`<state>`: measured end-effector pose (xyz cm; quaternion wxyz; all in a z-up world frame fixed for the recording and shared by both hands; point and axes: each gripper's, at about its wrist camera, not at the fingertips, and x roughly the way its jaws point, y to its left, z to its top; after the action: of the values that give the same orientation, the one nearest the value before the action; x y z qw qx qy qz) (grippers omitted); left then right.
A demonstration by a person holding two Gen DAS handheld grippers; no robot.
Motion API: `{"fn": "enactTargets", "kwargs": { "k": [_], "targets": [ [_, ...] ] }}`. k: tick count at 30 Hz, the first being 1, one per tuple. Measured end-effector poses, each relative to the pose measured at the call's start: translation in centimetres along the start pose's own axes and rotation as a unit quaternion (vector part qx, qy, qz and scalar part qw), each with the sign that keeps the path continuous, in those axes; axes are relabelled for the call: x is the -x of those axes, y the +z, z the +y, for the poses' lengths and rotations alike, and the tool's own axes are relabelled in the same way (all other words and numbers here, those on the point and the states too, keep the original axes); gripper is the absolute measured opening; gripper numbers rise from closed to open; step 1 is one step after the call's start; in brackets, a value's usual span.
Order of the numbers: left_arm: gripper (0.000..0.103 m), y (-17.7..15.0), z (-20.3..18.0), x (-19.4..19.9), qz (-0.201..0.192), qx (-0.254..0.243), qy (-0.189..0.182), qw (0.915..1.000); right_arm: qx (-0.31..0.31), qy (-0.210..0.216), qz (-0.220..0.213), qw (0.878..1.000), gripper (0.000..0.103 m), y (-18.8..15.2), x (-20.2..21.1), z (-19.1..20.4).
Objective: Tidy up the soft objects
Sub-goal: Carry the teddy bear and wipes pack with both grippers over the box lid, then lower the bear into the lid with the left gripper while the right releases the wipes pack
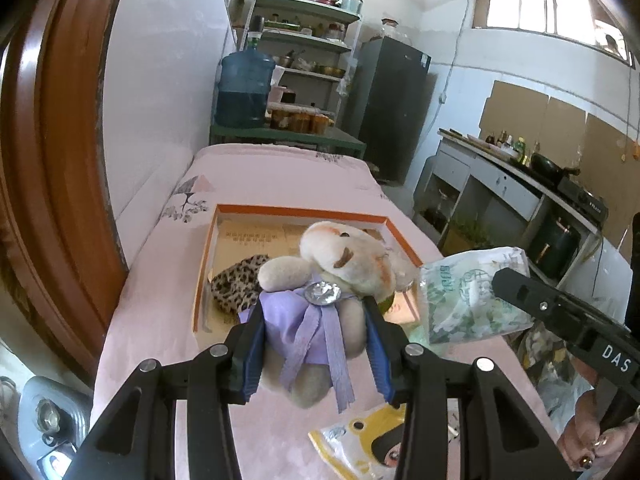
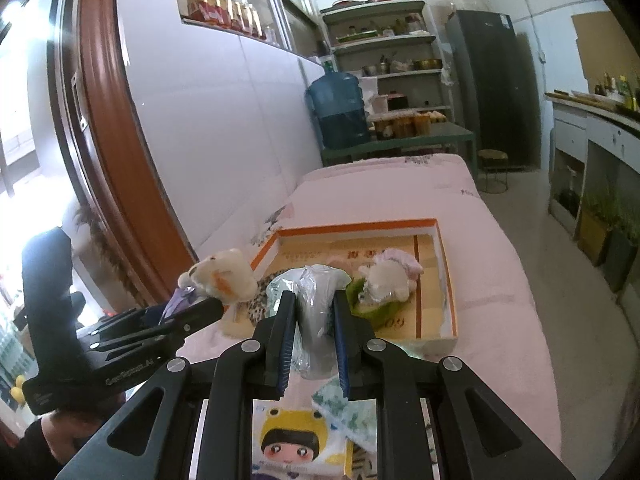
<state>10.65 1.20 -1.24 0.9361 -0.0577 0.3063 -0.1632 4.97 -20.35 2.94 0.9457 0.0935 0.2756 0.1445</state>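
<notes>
Just past both hand-held grippers, toward the middle of each frame, an open orange-rimmed box (image 1: 300,213) lies on a pink-covered bed (image 1: 280,172), and that is where both held things would seemingly go. The left hand-held gripper (image 1: 316,344), low in the left wrist view, is clamped on a small cream plush bear (image 1: 320,280) in a lilac dress; the bear's long axis runs up the frame from the jaws, head toward the box. Its head hangs over the box's near edge, above a leopard-print item (image 1: 236,284) already inside. The right hand-held gripper (image 2: 314,332), at lower centre of the right wrist view, is pinched nearly together on a clear plastic bag (image 2: 316,300) of green-printed soft cloth, which stands upright between the blue pads. The box lies straight ahead and slightly right of it, with a white plush on green fabric (image 2: 384,284) inside. Judging by overlap, the left hand looks nearer the box. A yellow cartoon-printed packet (image 2: 288,436) lies on the bed below the jaws
</notes>
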Motion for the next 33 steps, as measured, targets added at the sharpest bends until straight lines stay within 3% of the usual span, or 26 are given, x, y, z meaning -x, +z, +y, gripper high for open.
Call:
{"fn": "enactTargets", "kwargs": {
  "k": [13,33],
  "targets": [
    [0.044,2.7,0.6,-1.0,-0.014,0.018,0.003,0.9997,-0.003,0.004,-0.013,1.0,0.018,2.7,-2.0,-0.2],
    [0.044,5.8,3.1,-5.0,-0.005,0.041,0.018,0.999,0.007,0.005,0.004,1.0,0.018,5.6,-6.7,-0.2]
  ]
}}
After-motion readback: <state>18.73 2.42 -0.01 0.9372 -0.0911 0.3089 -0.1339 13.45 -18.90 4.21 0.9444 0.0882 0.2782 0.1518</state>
